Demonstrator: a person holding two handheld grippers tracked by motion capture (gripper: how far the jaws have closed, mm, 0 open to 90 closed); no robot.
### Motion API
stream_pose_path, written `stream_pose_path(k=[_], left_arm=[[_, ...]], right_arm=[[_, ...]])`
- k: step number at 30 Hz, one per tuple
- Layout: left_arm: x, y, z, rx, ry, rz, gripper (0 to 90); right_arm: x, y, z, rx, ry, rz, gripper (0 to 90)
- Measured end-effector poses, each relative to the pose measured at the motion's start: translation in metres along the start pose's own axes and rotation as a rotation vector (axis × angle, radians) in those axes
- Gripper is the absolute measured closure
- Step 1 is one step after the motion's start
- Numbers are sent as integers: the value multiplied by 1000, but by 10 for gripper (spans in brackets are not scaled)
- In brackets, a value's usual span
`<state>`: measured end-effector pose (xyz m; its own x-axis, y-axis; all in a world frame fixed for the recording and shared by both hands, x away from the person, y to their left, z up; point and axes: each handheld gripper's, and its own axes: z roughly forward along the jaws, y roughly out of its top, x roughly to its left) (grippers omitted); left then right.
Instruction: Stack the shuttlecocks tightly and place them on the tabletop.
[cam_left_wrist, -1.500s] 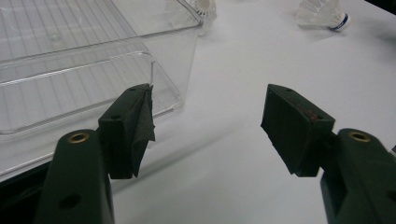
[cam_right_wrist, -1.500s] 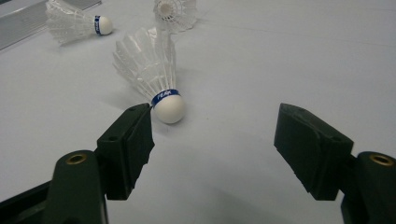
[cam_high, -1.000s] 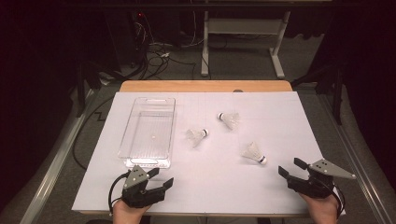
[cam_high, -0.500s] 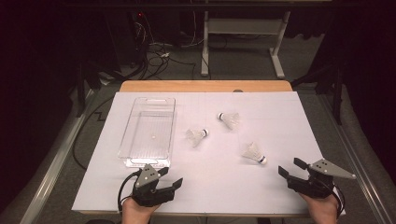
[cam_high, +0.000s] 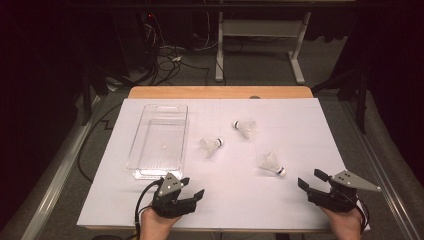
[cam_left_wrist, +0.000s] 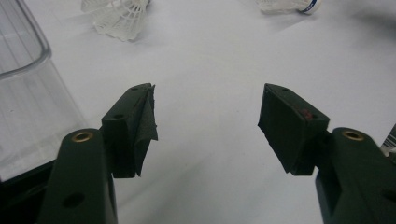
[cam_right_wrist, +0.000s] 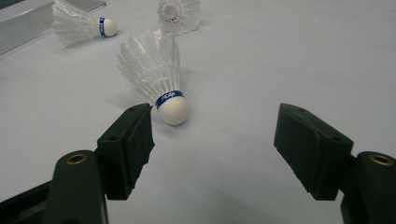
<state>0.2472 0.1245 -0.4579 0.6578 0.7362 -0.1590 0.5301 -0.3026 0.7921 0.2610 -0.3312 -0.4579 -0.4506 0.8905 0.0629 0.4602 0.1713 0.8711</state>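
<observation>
I am holding the left gripper (cam_high: 192, 189) at the near edge of the white sheet (cam_high: 300, 125), just beside the near end of the clear plastic tray (cam_high: 134, 150), and its jaws are standing wide apart with nothing between them. In the left gripper view, bare sheet is lying between the pads (cam_left_wrist: 144, 126), with one feathered shuttlecock (cam_left_wrist: 119, 16) far ahead.

I am keeping the right gripper (cam_high: 311, 181) at the near right, jaws released just as wide and gripping nothing. The nearest shuttlecock (cam_right_wrist: 156, 74) is lying on its side just ahead of the left jaw, cork toward me, not touching it. Two more shuttlecocks (cam_high: 210, 146) (cam_high: 245, 128) are resting farther off, mid-sheet.
</observation>
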Motion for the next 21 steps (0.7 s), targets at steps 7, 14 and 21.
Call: stream_pose_path(k=[7,14,21], left_arm=[[-1,12,9,34,-37,-28,386],[-3,20,17,95,-37,-36,383],[-5,29,23,135,-38,-30,373]], right_arm=[[0,0,0,-1,2,4,286],[0,0,0,-2,2,5,287],[0,0,0,-3,5,-2,287]])
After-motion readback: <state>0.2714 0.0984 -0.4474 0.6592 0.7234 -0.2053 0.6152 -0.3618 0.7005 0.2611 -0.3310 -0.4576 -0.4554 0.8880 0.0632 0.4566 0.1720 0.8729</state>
